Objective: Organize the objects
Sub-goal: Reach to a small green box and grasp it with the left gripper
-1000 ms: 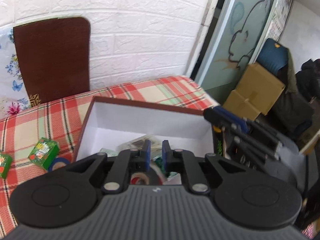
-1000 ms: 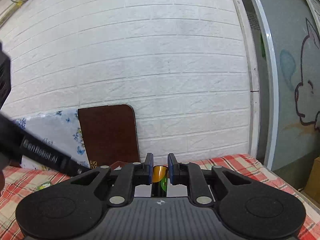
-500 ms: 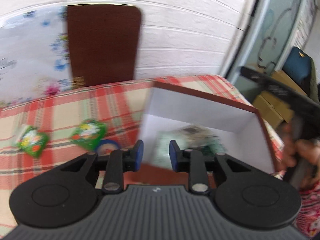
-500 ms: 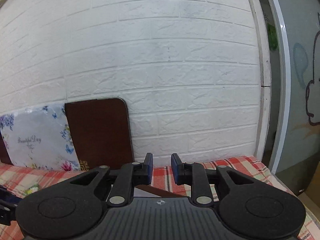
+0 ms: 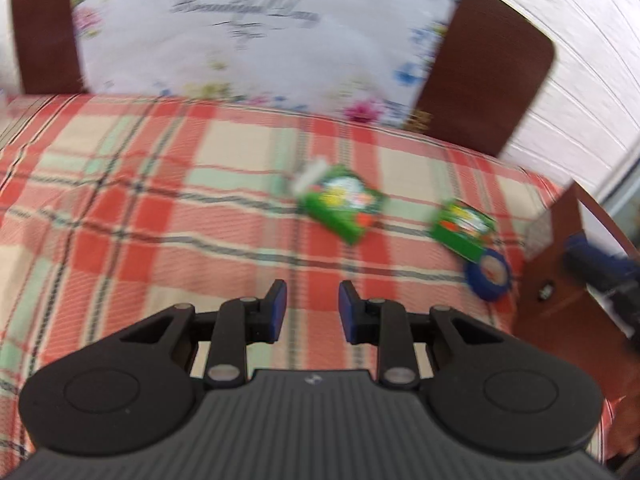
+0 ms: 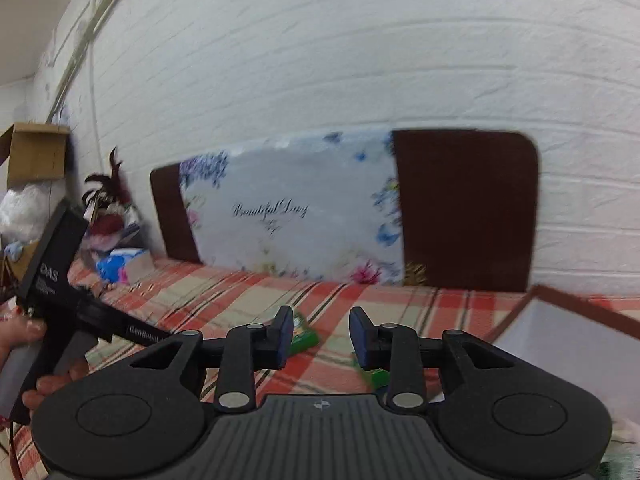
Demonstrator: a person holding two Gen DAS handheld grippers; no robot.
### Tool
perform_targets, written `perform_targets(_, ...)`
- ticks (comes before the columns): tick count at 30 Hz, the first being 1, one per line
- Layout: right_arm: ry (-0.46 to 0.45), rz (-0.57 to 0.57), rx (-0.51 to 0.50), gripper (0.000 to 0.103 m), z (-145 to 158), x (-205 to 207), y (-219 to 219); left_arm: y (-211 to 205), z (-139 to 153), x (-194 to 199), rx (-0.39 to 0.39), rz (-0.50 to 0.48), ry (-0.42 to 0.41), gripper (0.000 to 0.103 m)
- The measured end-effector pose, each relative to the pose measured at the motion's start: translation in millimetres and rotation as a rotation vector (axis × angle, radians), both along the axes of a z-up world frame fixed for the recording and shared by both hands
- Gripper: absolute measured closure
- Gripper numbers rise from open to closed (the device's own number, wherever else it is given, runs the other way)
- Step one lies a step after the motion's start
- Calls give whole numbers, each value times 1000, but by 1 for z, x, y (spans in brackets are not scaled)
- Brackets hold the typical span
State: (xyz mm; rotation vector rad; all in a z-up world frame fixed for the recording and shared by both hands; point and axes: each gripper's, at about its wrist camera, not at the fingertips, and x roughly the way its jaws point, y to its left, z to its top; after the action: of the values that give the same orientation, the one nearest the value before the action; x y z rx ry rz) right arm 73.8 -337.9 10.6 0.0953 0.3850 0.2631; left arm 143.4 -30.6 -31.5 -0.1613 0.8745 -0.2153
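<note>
Two small green cartons, one with a white flap point(image 5: 340, 204) and a second point(image 5: 462, 228) nearer the box, lie flat on the woven red, cream and green plaid cloth point(image 5: 160, 216) covering the surface, and a round roll of blue tape point(image 5: 489, 274) touches the second carton's near corner. At the right edge stands the brown-walled, white-lined cardboard box point(image 6: 560, 340). The left gripper point(image 5: 311, 314) hovers over bare cloth with its blue-padded jaws spread wide and empty, and the right gripper point(image 6: 320, 336) is likewise wide and empty, facing a floral panel point(image 6: 296, 212) against the white brick wall point(image 6: 360, 60).
</note>
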Motion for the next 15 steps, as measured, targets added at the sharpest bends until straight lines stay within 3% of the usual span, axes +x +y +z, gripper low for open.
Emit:
perform_targets(1,32,26,6,70,-10,14,14,9,-2,2,-10,16,4,72)
perform_targets(3,82,59,-6,51,-30,43,38,25,-7,9,-38,51,13,67)
perform_targets(5,96,90,-76,42,-50,68,62,35,-11,15,-66,78,23,63)
perform_targets(7,104,99,-119,40,-65,95,77,38,-15,22,-95,88,34,63)
perform_targets(11,132,99,-112,22,-84,139,85,40,-21,33,-149,101,48,53)
perform_targets(13,137,105,-140,19,-92,153,89,38,-25,38,-173,105,57,48)
perform_targets(15,184,126,-171,23,-102,163,92,35,-28,41,-185,105,63,45)
